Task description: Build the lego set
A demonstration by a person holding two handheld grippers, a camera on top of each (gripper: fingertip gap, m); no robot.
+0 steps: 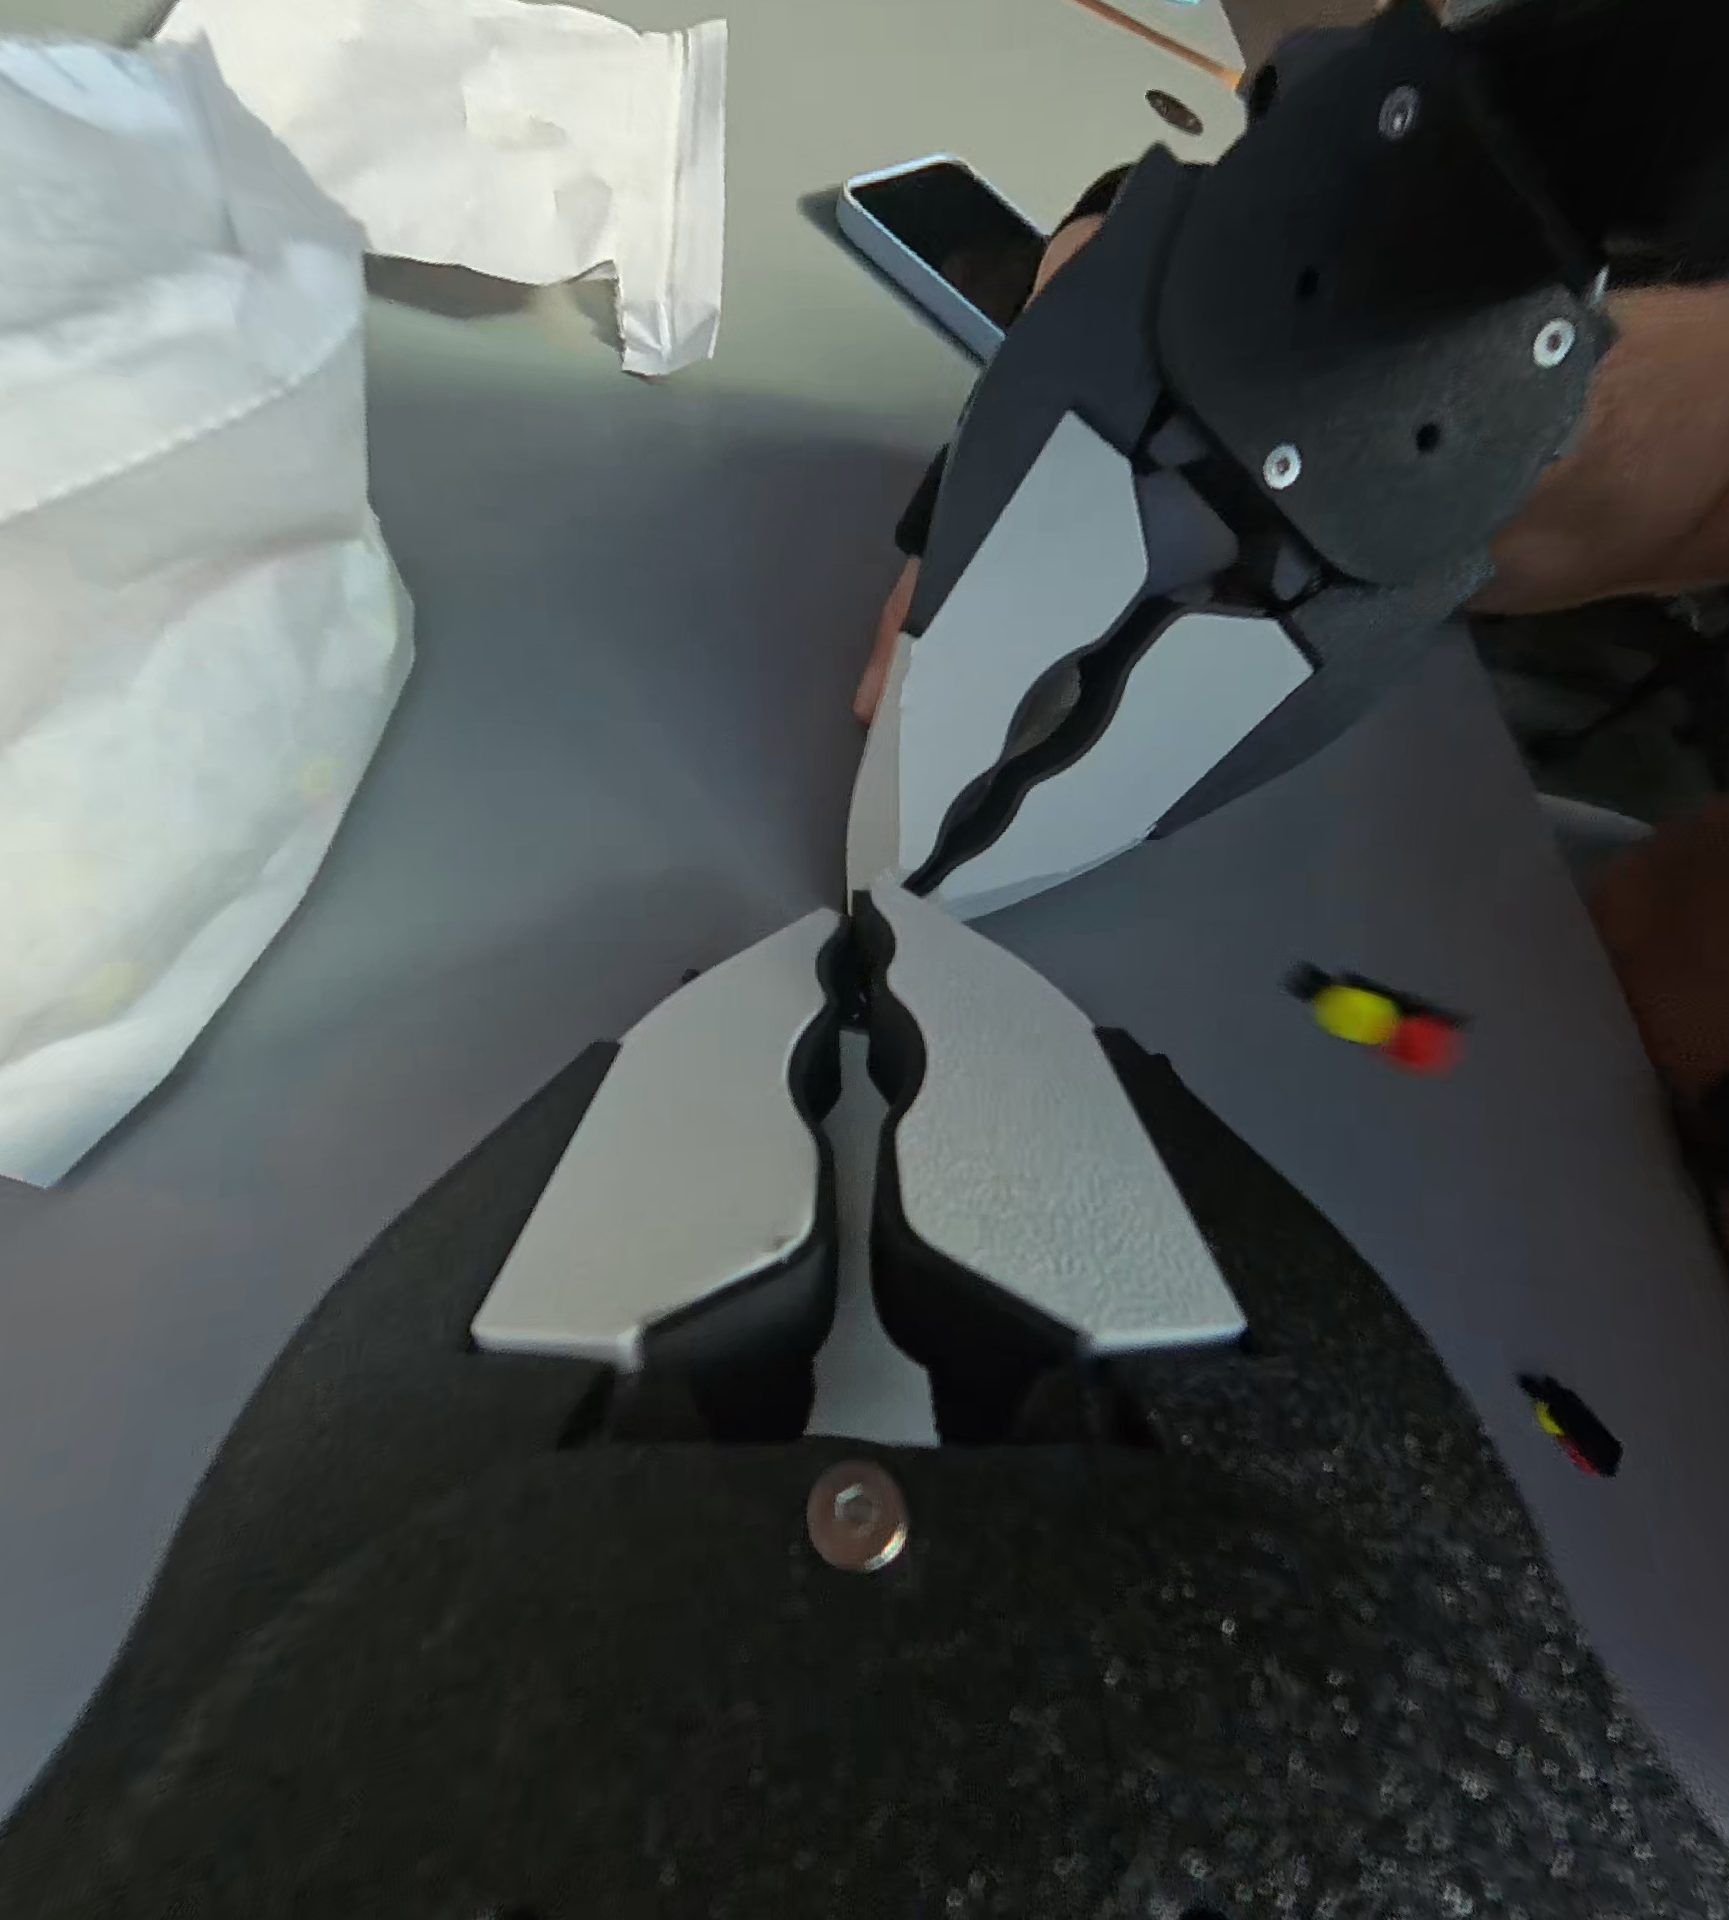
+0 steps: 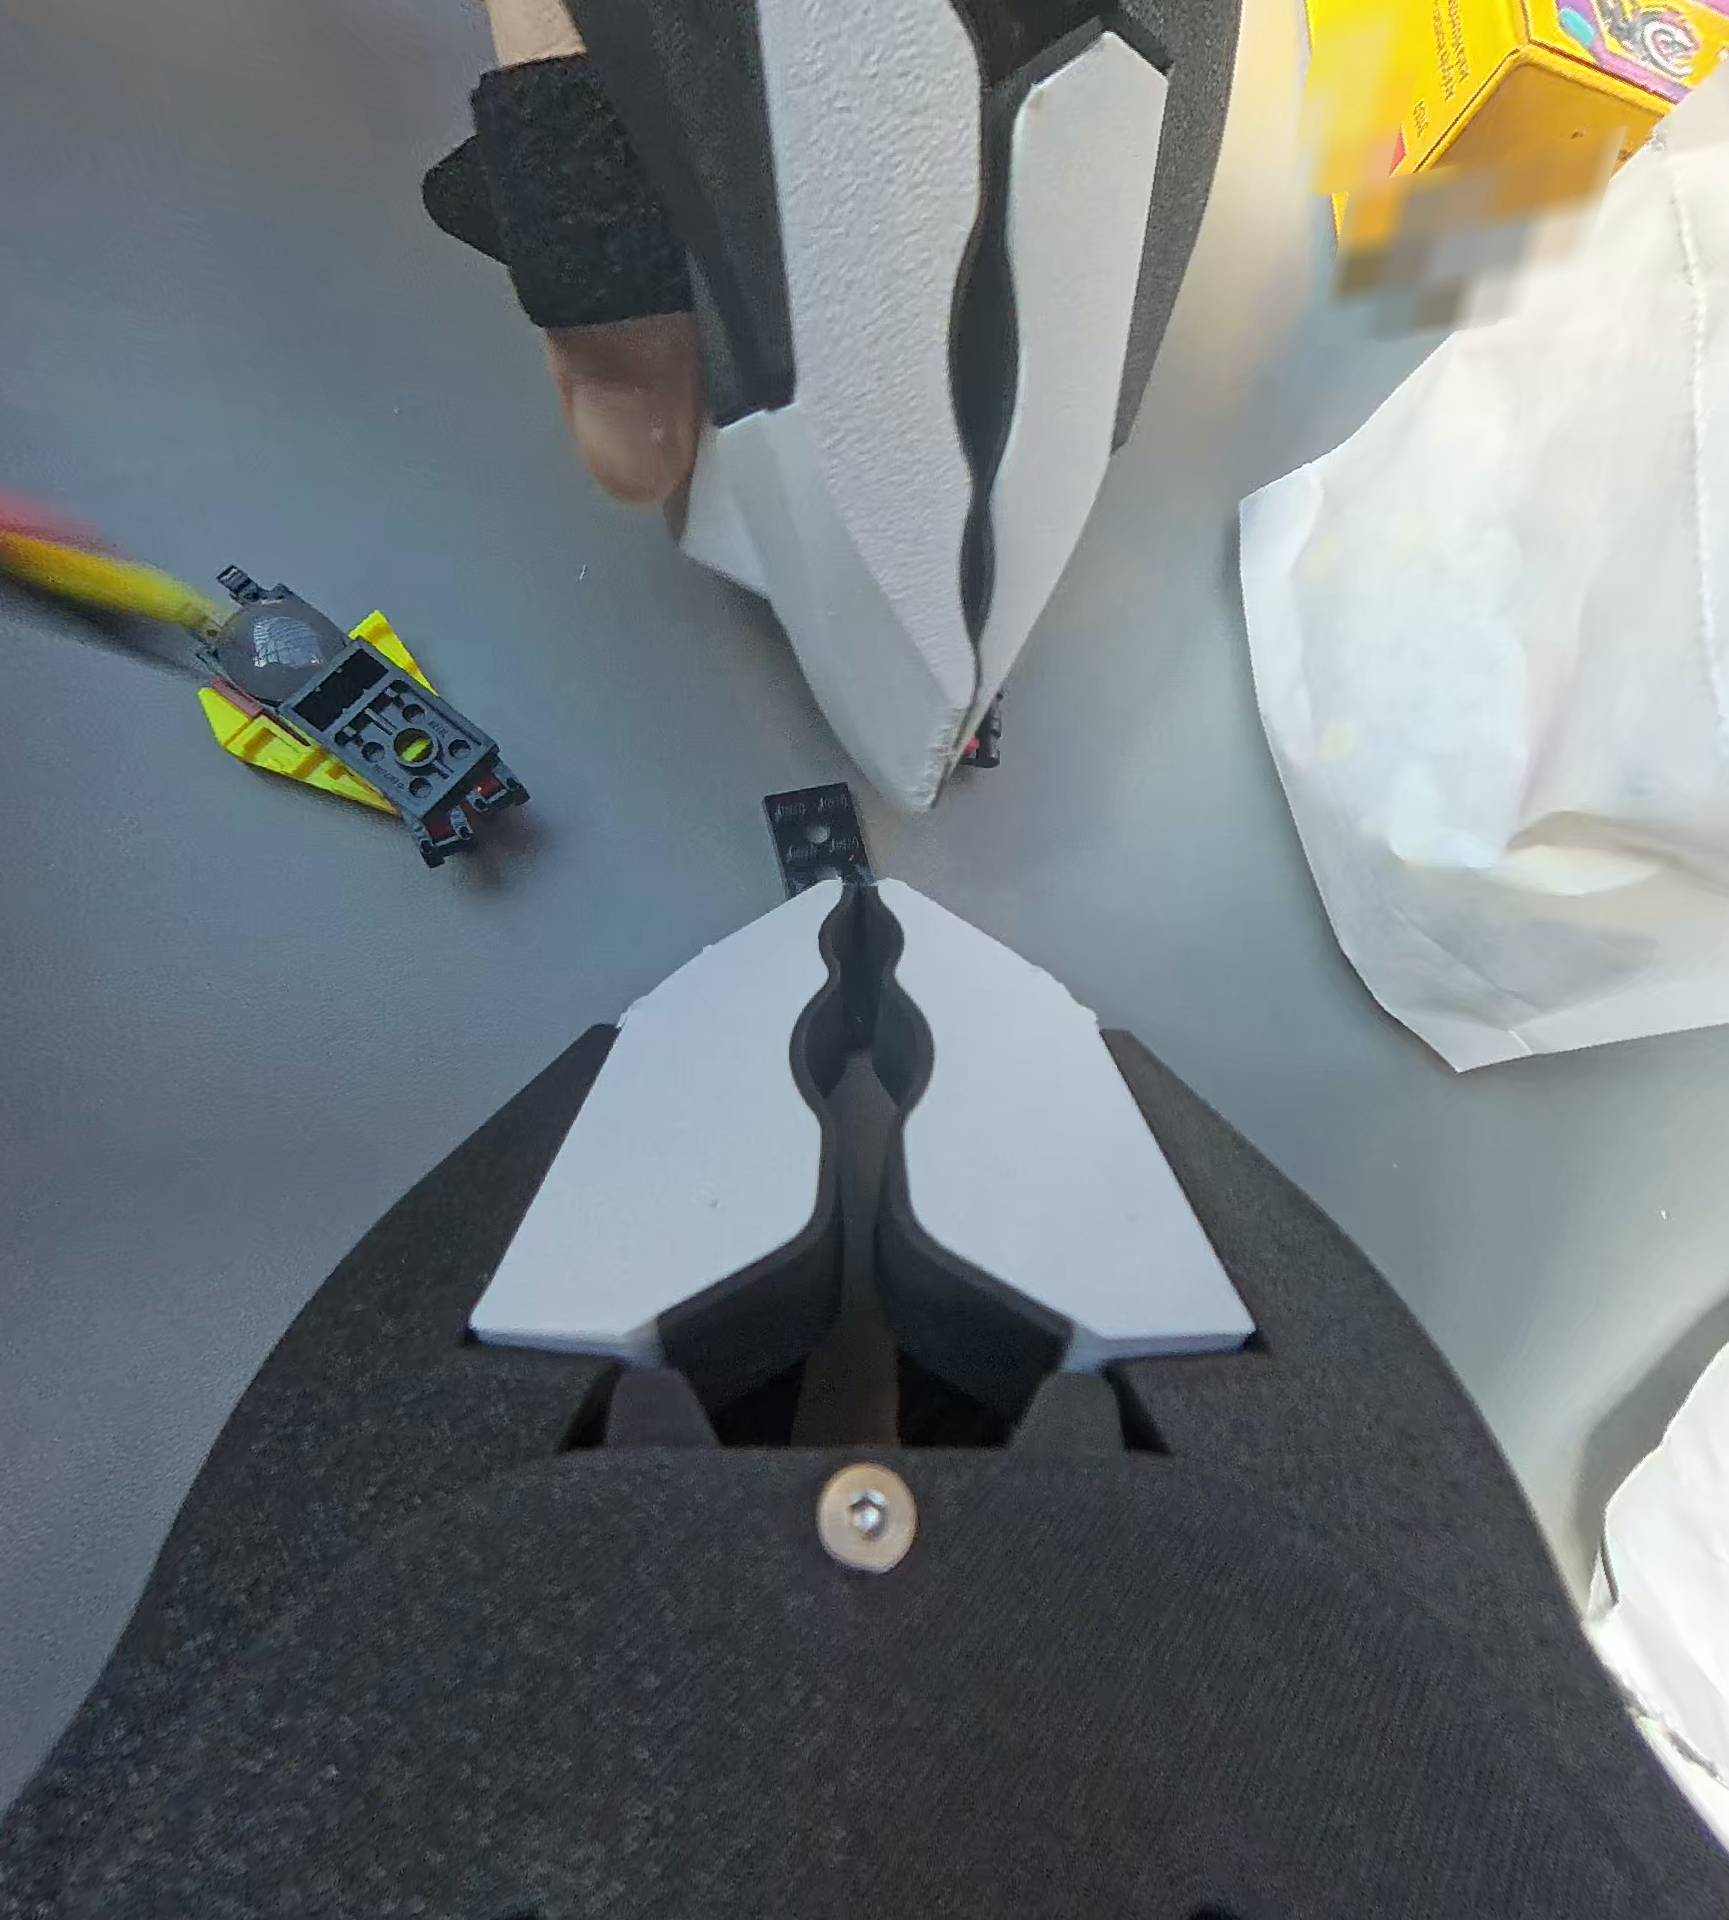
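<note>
Grey tabletop fills the left wrist view, with white paper bags at the left, a phone farther back and two small blurred yellow-and-red lego bits lying at the right. At the centre the left gripper has its fingers drawn together on something small and dark that cannot be made out here, and the right gripper comes in from the upper right, closed too, its tips almost meeting the left's, probably so the two held parts can be joined in the air. In the right wrist view the right gripper pinches a small black plate by one edge; the plate's underside faces the camera and its long axis points up and away toward the left gripper, which clamps a tiny red-and-black piece at its tips. To the left, a partly built yellow-and-black model lies underside up on the table, its long axis slanting from upper left to lower right, well apart from both grippers. A yellow box sits beside the bags at the upper right.
</note>
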